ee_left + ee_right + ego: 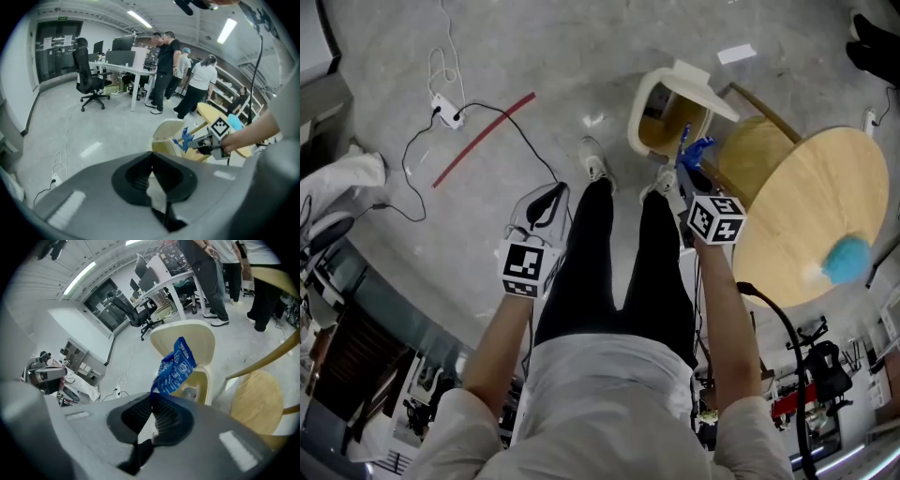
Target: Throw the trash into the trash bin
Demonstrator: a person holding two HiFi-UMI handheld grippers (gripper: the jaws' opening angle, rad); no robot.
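**Wrapper at bin, not released**
Right gripper jaws were pinched on the blue wrapper, with the trash bin opening just beyond the tips. Left gripper jaws were closed and empty. Risk: released short, the light wrapper could drift outside the rim.

1. Two grippers are showing: the left gripper and the right gripper.
2. One trash bin is standing open.
3. One blue wrapper is hanging.
4. One round table is carrying one blue fluffy thing.
5. One red strip is lying on the floor.
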